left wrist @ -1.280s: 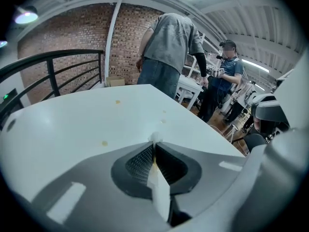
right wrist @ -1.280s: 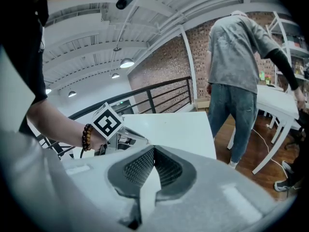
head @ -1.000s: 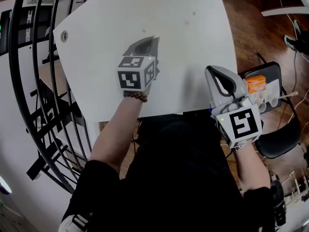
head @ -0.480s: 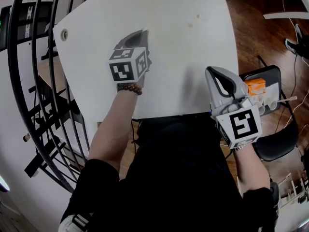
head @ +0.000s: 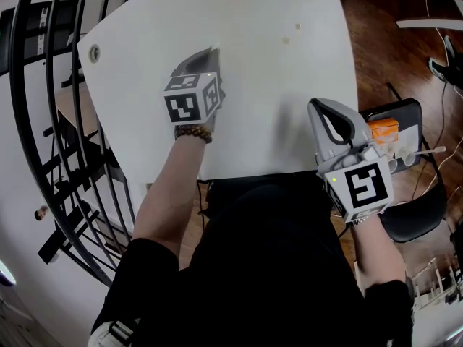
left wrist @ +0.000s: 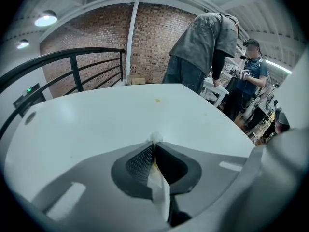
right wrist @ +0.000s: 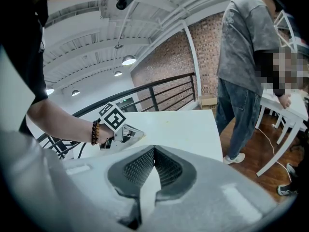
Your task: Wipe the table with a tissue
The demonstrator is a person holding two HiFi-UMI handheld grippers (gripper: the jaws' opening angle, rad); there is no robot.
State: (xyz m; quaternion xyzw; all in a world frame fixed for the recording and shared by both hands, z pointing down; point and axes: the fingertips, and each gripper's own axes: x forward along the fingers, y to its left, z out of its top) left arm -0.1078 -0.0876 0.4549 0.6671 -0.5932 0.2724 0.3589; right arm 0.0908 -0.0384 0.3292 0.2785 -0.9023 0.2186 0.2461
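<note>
Left gripper view shows the left gripper (left wrist: 154, 147) with jaws pinching the tissue (left wrist: 155, 137), a tuft at their tips low over the counter (left wrist: 87, 124), so wiping seems in hand; the next move probably calls for pushing ahead to the spot (left wrist: 157, 100), while the right gripper (right wrist: 154, 150) has its jaws pressed together, empty.

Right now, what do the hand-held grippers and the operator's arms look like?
The left hand-held gripper and right hand-held gripper are grey moulded shells with dark mesh-textured pads, each topped by a white cube with black square markers. Brown beaded bracelet on the left wrist; black short-sleeved top.
</note>
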